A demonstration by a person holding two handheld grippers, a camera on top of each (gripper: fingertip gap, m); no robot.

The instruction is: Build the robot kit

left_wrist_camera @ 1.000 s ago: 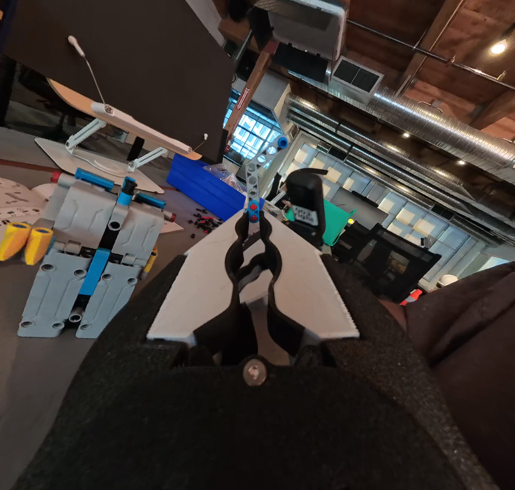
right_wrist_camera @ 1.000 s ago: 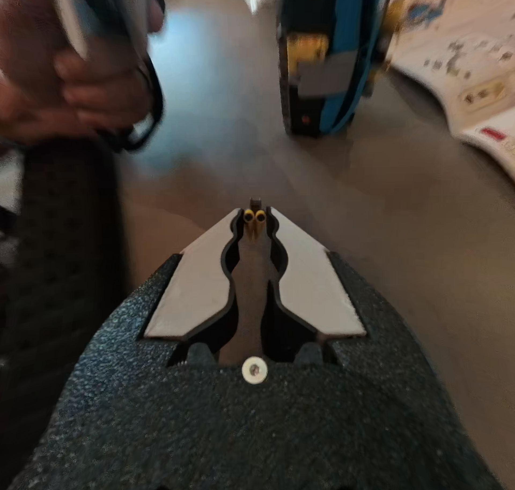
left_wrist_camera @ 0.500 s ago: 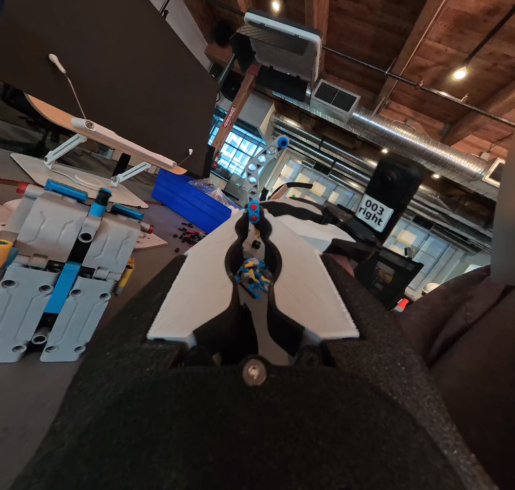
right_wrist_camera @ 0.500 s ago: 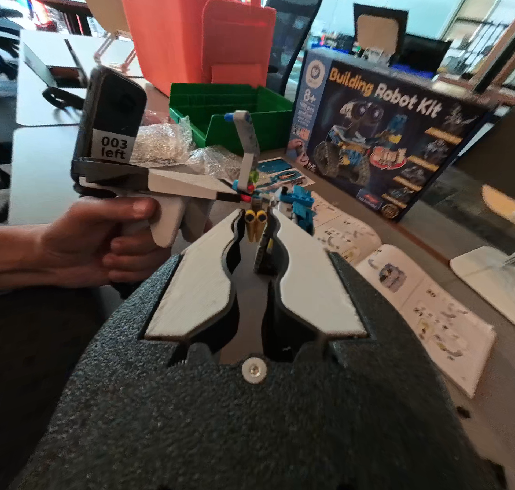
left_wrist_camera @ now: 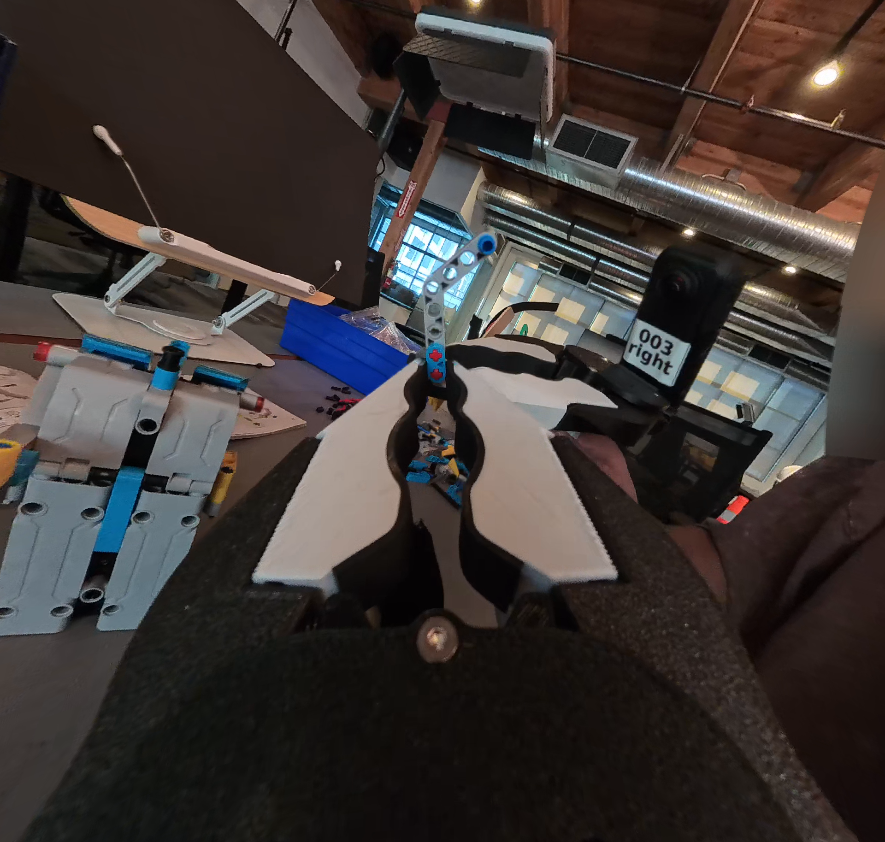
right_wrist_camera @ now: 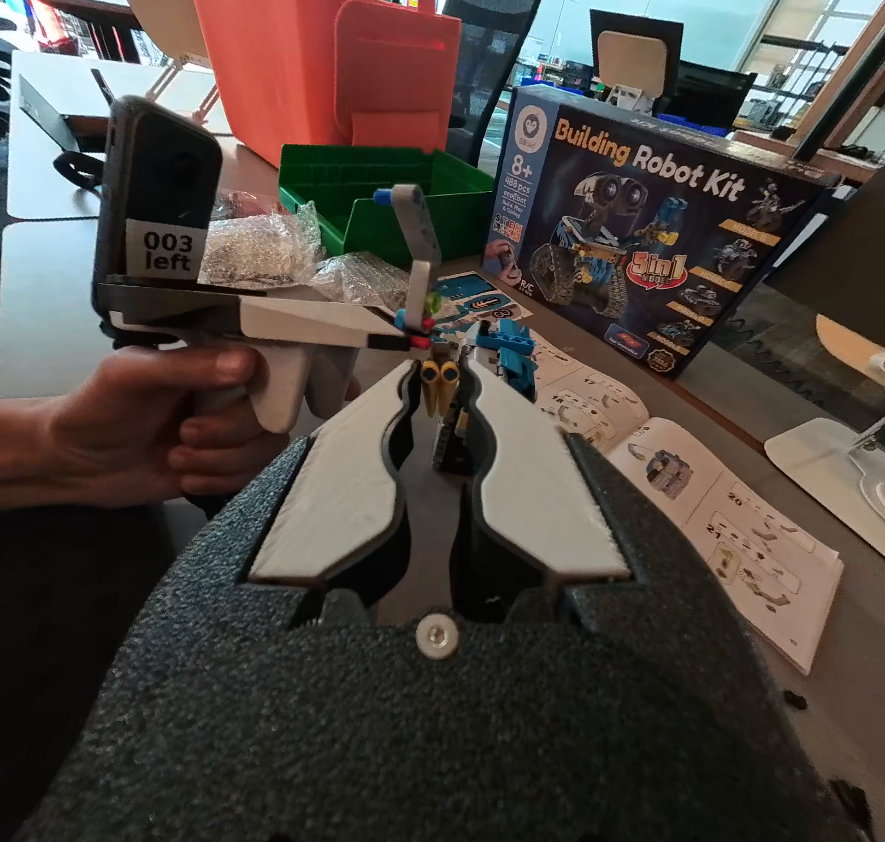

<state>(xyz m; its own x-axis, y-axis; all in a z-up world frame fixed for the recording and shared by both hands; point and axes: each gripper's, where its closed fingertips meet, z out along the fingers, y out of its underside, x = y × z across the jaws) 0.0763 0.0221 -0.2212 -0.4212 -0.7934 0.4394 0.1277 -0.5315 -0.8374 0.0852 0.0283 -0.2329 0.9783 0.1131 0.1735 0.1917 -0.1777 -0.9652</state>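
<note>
Green plastic bin [right_wrist_camera: 383, 196]: contents unseen | left gripper [left_wrist_camera: 435, 372] fingers clamp bent grey perforated beam [left_wrist_camera: 448, 292], upright | right gripper [right_wrist_camera: 440, 372] fingers grip two yellow cone pieces [right_wrist_camera: 438, 383], tips toward camera

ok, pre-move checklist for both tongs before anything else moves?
1. Left tongs shut on the grey bent beam: ok, gripped at its blue and red end.
2. Right tongs shut on the yellow twin piece: ok.
3. Beam upright, blue pin at top: ok.
4. The two held parts apart: cannot tell, tips sit very close.
5. Yellow piece's far end and what it connects to: cannot tell, hidden between the fingers.
6. Grey and blue model clear of the tongs: ok, it stands off to the side on the table.
</note>
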